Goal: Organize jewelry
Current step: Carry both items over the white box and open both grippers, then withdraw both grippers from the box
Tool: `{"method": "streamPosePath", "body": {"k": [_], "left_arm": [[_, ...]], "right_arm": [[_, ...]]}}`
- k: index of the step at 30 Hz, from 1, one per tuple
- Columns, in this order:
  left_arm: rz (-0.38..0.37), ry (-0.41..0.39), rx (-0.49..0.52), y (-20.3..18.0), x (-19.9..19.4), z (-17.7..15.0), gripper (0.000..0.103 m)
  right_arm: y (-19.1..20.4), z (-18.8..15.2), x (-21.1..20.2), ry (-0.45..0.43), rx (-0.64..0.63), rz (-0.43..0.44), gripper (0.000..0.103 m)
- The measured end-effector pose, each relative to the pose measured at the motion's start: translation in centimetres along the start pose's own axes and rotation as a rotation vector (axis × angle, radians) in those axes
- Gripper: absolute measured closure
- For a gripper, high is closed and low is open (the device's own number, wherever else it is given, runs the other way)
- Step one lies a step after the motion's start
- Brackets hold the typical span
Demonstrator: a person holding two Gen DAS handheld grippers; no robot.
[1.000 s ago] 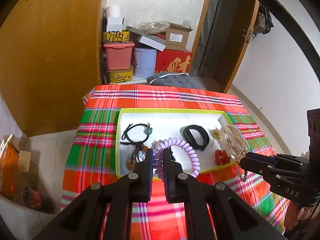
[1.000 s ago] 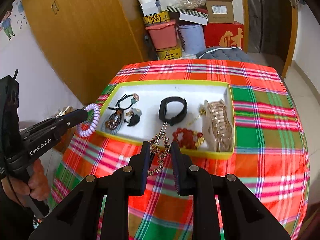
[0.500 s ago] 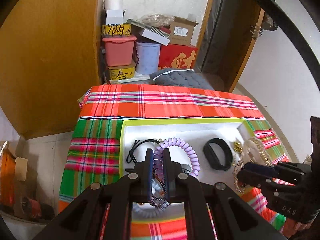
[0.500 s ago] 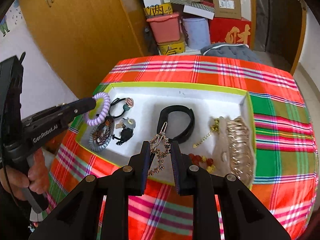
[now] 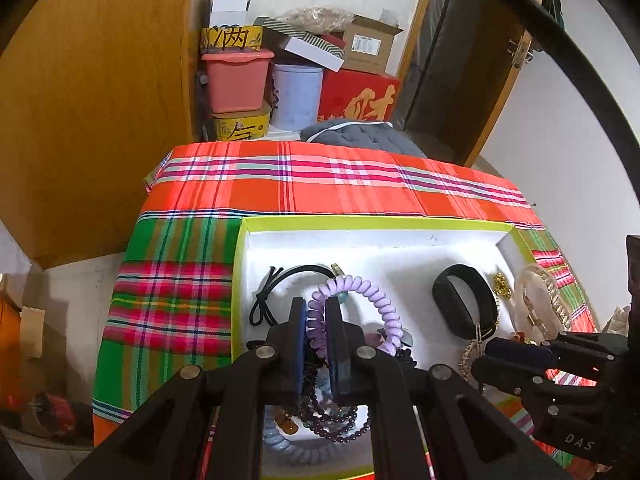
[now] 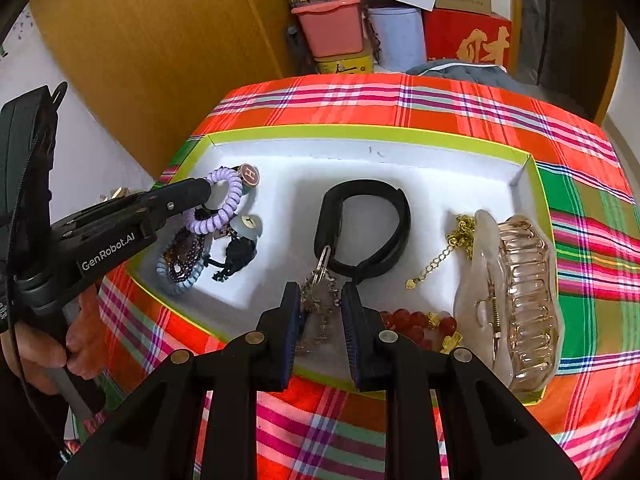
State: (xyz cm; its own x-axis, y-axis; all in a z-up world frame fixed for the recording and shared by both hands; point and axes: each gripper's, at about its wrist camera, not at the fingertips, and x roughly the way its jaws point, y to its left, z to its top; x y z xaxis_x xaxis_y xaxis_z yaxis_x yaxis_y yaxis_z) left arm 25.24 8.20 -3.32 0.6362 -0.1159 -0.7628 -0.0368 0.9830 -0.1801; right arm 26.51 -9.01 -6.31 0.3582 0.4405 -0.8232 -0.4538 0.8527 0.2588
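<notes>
A white tray with a yellow-green rim sits on a plaid cloth. My left gripper is shut on a purple spiral hair tie and holds it over the tray's left part. My right gripper is shut on a silvery chain piece over the tray's front middle. In the tray lie a black band, a black hair elastic, dark beads, a gold chain, red beads and a clear hair claw.
The plaid-covered table ends close behind the tray. Behind it stand stacked boxes, a pink bin, a lilac tub and a red box. A wooden cabinet is at the left, a door at the right.
Both grippers have moved forward from the table's front edge to over the tray, each still holding its piece. The purple hair tie is now above the tray's left items.
</notes>
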Motion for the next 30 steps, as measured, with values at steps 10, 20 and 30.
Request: {"method": "streamPosePath", "body": {"k": [10, 20, 30], "left_arm": [[-0.017, -0.011, -0.005, -0.2, -1.4, 0.3, 0.093], [-0.017, -0.046, -0.010, -1.4, -6.0, -1.1, 0.086], [-0.006, -0.052, -0.016, -3.1, -11.6, -5.8, 0.079]], "right_arm": [[0.9, -0.4, -2.0, -0.038, -0.018, -0.006, 0.080], [1.3, -2.0, -5.7, -0.081, -0.025, -0.039, 0.073], [1.9, -5.8, -10.2, -0.124, -0.026, -0.083, 0.070]]}}
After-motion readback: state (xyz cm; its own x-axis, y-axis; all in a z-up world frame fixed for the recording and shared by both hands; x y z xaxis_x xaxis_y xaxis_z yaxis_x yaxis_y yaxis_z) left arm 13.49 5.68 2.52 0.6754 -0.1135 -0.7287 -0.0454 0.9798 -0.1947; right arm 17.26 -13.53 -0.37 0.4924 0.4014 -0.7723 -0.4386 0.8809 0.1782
